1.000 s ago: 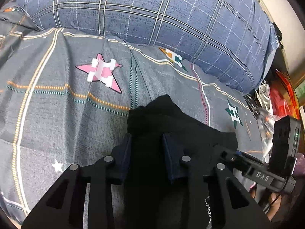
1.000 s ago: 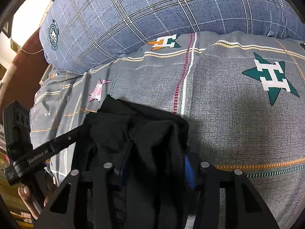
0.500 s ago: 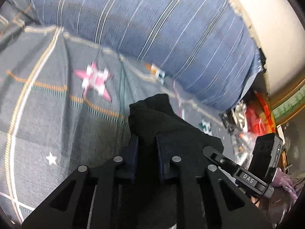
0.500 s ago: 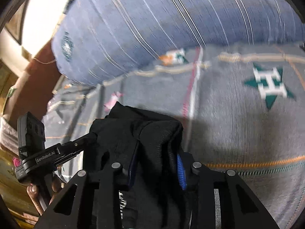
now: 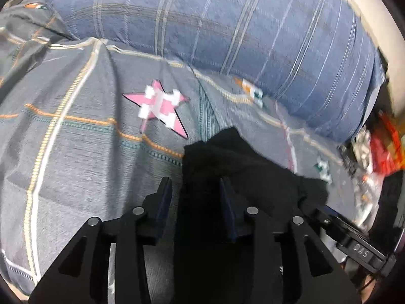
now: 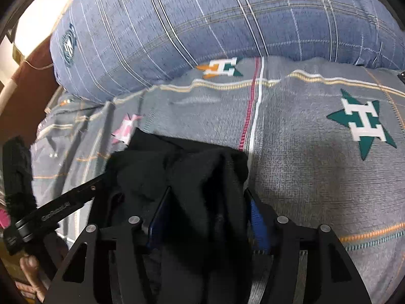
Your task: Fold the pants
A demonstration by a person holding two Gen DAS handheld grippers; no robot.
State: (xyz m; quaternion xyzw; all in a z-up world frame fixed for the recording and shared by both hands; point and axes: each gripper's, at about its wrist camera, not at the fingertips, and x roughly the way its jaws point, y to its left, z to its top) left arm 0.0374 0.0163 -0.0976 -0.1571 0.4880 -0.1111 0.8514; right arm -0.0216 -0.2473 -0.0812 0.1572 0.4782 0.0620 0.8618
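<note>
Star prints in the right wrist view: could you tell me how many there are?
3: a green star at right, an orange-green star by the pillow, a pink star at left beside the pants. Others may be hidden under the pants.

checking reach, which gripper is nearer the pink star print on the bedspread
Left. The pink star lies just ahead of the left gripper; from the right gripper it sits far off to the left.

Readable marks: "DAS" is showing in white on the black bar (image 5: 360, 248) at lower right of the left wrist view. A white "H" is sitting on the green star (image 6: 364, 121) of the bedspread (image 6: 303, 177), right side of the right wrist view. Lettering on the other bar is blurring.
</note>
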